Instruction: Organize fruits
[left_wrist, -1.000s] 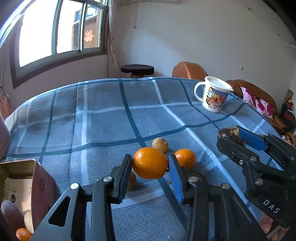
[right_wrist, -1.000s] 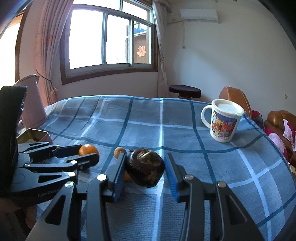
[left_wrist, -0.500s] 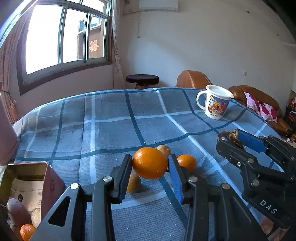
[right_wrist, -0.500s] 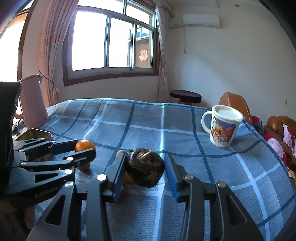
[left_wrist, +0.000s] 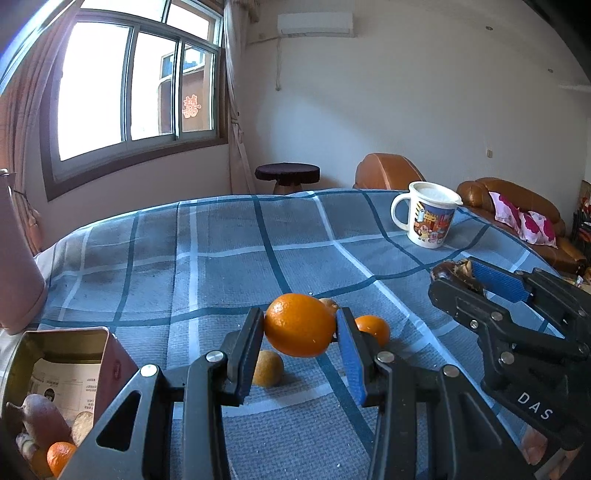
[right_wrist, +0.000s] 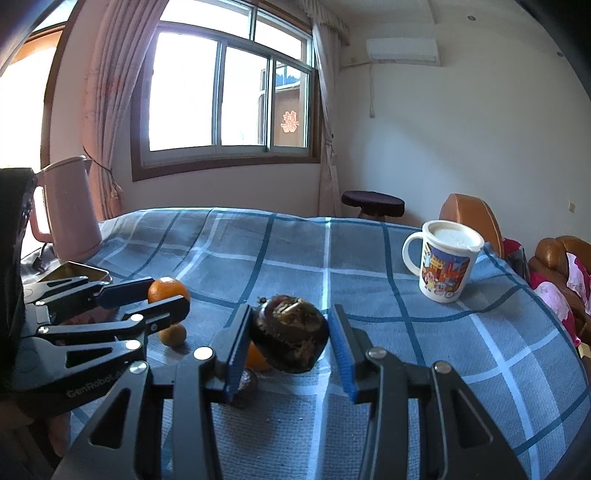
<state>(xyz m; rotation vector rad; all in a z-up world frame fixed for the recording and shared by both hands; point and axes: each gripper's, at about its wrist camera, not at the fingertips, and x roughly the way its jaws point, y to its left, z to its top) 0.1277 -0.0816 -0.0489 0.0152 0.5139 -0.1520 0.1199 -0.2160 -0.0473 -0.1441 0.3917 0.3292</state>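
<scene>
My left gripper (left_wrist: 300, 328) is shut on a large orange (left_wrist: 299, 325) and holds it above the blue checked tablecloth (left_wrist: 221, 266). My right gripper (right_wrist: 291, 339) is shut on a dark brown, wrinkled fruit (right_wrist: 290, 338), also lifted. On the cloth lie a small orange (left_wrist: 373, 326), a yellowish-brown fruit (left_wrist: 267, 373) and another brown one (left_wrist: 328, 303) behind the held orange. An open tin box (left_wrist: 62, 373) at the lower left holds a small orange (left_wrist: 59, 456) and a brown fruit (left_wrist: 40, 413). In the right wrist view the left gripper (right_wrist: 168, 295) shows with its orange (right_wrist: 168, 290).
A white cartoon mug (left_wrist: 428, 214) stands on the far right of the table. A pink kettle (right_wrist: 70, 210) stands at the far left. A dark fruit (right_wrist: 245, 384) lies under my right gripper. A stool (left_wrist: 287, 173) and brown sofa (left_wrist: 517, 206) are beyond the table.
Both grippers have risen and tilted up with their fruits held; the table looks lower and more of the room shows. The tin box shows more at the lower left.
</scene>
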